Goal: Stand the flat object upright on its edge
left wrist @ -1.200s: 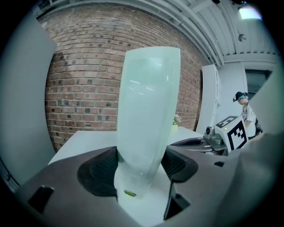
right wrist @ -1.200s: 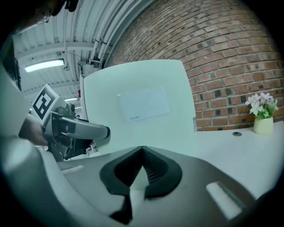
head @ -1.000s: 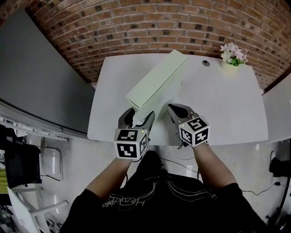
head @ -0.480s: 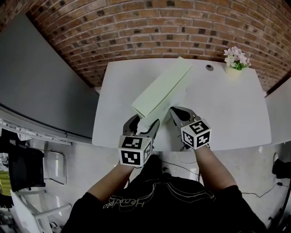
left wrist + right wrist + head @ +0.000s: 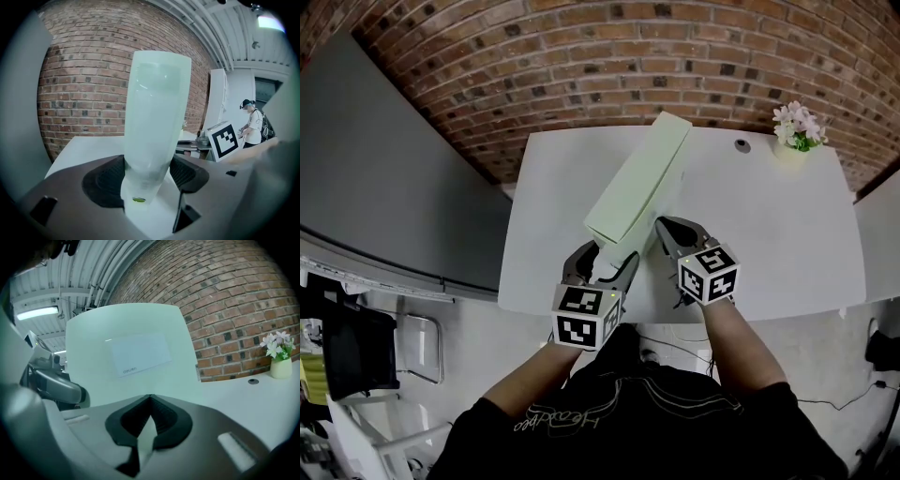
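Since a second ago your flat box [image 5: 639,183] has tipped further up: its broad top face now shows narrower from your head view, closer to standing on its long edge.

Nearest you, your left claw [image 5: 147,176] is clamped on the near short end of the box, with both pads pressing its two broad faces. Just right of it, your right claw [image 5: 149,401] is fully closed and holds nothing. Its tips sit close against the labelled broad face, though I cannot tell if they touch.

From that grip the box runs away from you, angled toward the far right across the white table [image 5: 769,225], with its lower long edge seemingly down on the table.

It looks stiff and light, like a thin carton, and its smooth faces will probably slip in the pads. Because it is long and held only at one end, expect the far end to swing or topple sideways. Keep the left grip low on the near end and use the closed right claw as a brace against the broad face.

Beyond it, a small flower pot [image 5: 795,127] stands at the far right corner, well apart from the box, in front of the brick wall [image 5: 628,56].
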Demonstrator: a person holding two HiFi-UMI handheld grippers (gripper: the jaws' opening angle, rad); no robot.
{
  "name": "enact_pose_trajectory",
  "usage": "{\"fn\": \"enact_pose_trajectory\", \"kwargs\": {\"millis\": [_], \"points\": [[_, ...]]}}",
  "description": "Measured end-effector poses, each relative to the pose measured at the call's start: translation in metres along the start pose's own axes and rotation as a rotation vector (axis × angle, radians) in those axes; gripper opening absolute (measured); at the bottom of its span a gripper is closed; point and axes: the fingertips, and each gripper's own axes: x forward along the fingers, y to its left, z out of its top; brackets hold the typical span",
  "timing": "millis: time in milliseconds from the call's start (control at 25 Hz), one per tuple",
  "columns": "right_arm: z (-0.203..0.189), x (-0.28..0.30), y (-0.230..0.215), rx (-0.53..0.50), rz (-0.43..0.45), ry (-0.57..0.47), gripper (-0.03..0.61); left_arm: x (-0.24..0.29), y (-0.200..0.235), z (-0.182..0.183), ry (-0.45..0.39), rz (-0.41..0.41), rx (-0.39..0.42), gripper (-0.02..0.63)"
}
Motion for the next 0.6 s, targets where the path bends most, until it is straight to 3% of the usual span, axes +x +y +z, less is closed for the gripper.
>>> {"fn": "enact_pose_trajectory", "kwargs": {"millis": [600], "points": [[0.017,0.045,-0.026,0.067,-0.019,-0.028,0.005,0.030,0.026,0.019,0.037,-0.066,0.033,0.288]]}}
